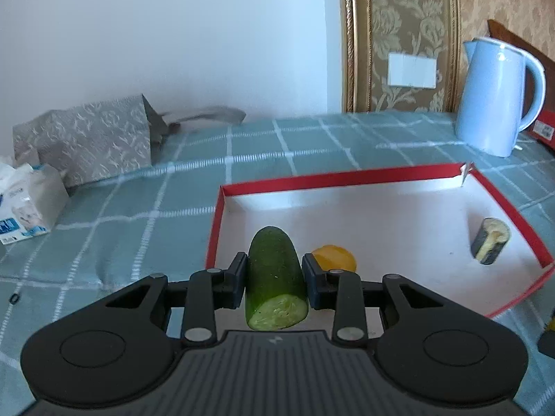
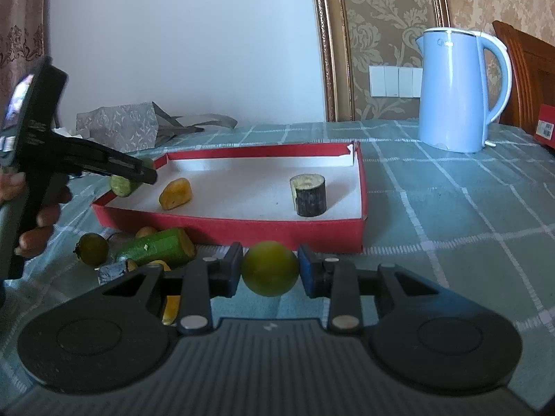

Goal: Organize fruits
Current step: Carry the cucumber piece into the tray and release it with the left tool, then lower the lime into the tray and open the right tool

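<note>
Nearest in the left wrist view, the left gripper (image 1: 275, 279) is clamped on a dark green cucumber half with a pale cut face (image 1: 275, 277), its blue-padded fingers (image 1: 239, 277) pressing both flanks; the cut end faces the camera and the rounded end points away, over the near left part of the shallow red cardboard box lid with a white inside (image 1: 381, 176). Just behind the right finger a yellow-orange fruit piece (image 1: 334, 258) lies on the white floor of the lid, and towards its right wall a short dark-skinned cylinder with a cream-coloured cut face (image 1: 491, 241) lies tilted, well apart from the others. In the right wrist view, the right gripper (image 2: 270, 268) grips a round yellow-green fruit (image 2: 270, 268) between its pads, held in front of the lid's near red wall. To its left, on the blue-green checked tablecloth (image 2: 451, 215), a small heap remains outside the lid: a long green cucumber piece with a yellowish end (image 2: 156, 248), a small round olive-coloured fruit (image 2: 92, 248), a bluish-wrapped lump (image 2: 112, 272) and some yellow bits partly hidden by the gripper. A person's hand (image 2: 34, 222) holds the left gripper's handle at the left edge. Farther back stand a light blue electric kettle (image 2: 454, 93), a grey patterned paper bag (image 2: 118, 126) and, seen by the left camera, a white tissue pack (image 1: 27, 204) against the wall.
</note>
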Tool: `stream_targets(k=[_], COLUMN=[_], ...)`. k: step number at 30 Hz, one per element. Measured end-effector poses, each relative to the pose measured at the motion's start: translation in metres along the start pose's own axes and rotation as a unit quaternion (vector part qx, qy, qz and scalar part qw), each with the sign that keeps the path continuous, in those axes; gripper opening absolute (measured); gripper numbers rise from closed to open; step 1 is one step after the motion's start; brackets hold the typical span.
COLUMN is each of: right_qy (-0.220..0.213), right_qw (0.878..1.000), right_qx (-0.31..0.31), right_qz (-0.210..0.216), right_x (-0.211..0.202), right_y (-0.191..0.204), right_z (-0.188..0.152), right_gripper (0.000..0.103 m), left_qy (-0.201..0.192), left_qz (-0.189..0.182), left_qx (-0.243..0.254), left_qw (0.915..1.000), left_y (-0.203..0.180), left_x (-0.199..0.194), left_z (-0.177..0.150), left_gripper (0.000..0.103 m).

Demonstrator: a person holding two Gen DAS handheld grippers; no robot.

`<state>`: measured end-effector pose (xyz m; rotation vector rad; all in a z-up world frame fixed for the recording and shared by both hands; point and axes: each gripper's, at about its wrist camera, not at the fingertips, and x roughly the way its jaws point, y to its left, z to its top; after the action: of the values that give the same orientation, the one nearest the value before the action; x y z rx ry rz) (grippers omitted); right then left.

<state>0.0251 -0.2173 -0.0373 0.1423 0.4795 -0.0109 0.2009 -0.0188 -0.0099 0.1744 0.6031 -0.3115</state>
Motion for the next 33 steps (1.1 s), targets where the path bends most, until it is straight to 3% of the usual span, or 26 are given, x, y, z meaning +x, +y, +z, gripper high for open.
stream_targets(k=[5,7,9,10,14,19,25,28,33], right_qy=[0.006,0.007,0.006,0.007,0.003,-0.002,-0.011,-0.014,-0.016], right_qw=[1.0,1.0,1.0,1.0,1.0,1.0,1.0,1.0,0.999], right_qx=[0.004,0.004,0.004,0.004,0.005,-0.001,-0.01,-0.016,-0.025], right_qz=[0.003,0.003,0.002,0.002,0.001,0.0,-0.004,-0.008,-0.016], right_x=[0.003,0.003,0.002,0.002,0.001,-0.001,-0.005,-0.006,-0.008], right_y=[-0.001,-0.002,-0.002,-0.002,-0.002,0.0,0.002,0.004,0.008], right_z=[0.0,0.0,0.0,-0.001,-0.001,-0.001,-0.001,-0.001,0.0], right_gripper=[0.032,0.032,0.032,0.032,0.032,0.032,0.032,0.032,0.032], left_qy=[0.004,-0.009,-0.035,-0.049,-0.076,-0.105,-0.097,-0.079,-0.094], left_qz=[0.004,0.015,0.018,0.021,0.037,0.074,0.078,0.072,0.072], left_qx=[0.001,0.001,-0.007,-0.014,-0.049,-0.078,-0.102,-0.121,-0.122], left_qw=[1.0,0.9998,0.9992,0.9985,0.9952,0.9887,0.9869,0.9869,0.9854], left_y=[0.002,0.003,0.005,0.007,0.019,0.036,0.057,0.065,0.066], left_x=[0.009,0.002,-0.009,-0.015,-0.042,-0.086,-0.11,-0.106,-0.112], left_z=[-0.005,-0.005,-0.006,-0.006,-0.012,-0.046,-0.082,-0.084,-0.087], left_gripper=[0.036,0.049,0.077,0.08,0.081,0.081,0.082,0.083,0.083])
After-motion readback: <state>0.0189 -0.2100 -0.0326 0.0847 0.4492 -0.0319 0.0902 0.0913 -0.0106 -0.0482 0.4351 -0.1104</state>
